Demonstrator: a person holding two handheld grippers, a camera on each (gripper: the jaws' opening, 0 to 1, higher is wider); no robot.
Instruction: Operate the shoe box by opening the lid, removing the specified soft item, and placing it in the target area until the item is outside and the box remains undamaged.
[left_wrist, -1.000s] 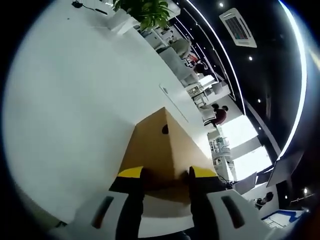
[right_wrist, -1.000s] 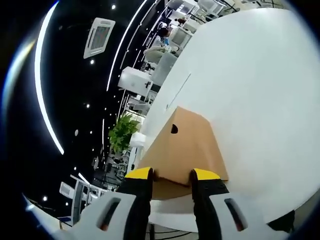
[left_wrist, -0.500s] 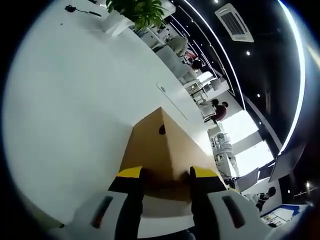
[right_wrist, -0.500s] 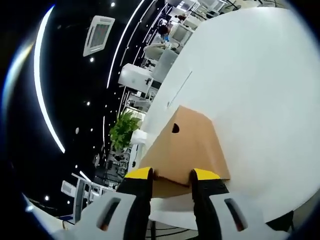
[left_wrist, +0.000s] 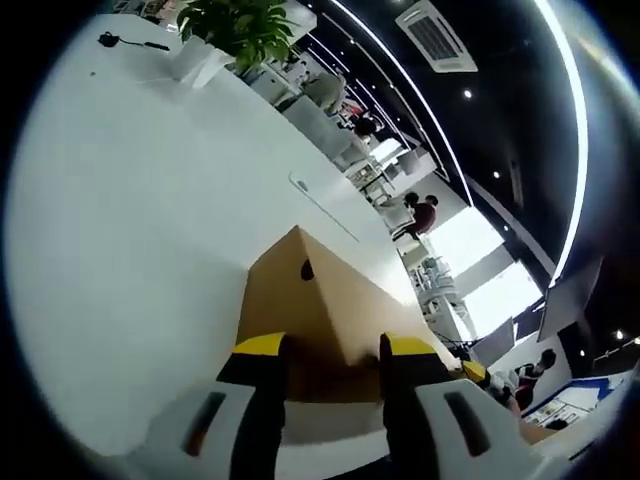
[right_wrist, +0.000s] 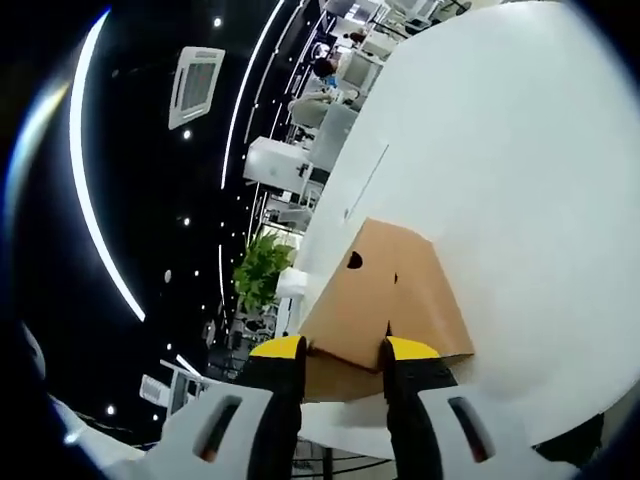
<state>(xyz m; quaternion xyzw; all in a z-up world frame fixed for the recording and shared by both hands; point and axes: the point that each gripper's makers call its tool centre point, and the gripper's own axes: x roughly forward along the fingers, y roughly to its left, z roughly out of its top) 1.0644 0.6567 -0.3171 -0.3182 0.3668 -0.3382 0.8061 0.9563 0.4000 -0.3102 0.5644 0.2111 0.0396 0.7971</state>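
R claw (right_wrist: 341, 352) w/ yellow tips straddles near edge of cardboard shoe box (right_wrist: 385, 292) on white table (right_wrist: 520, 170).

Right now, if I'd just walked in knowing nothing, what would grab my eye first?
Most likely the brown cardboard shoe box on the big white table, with a small round hole in its side. A yellow-tipped claw sits at each end of it: the left claw and the right claw, each with its tips at the box's near edge. Behind, a leafy green plant stands at the table's far end.
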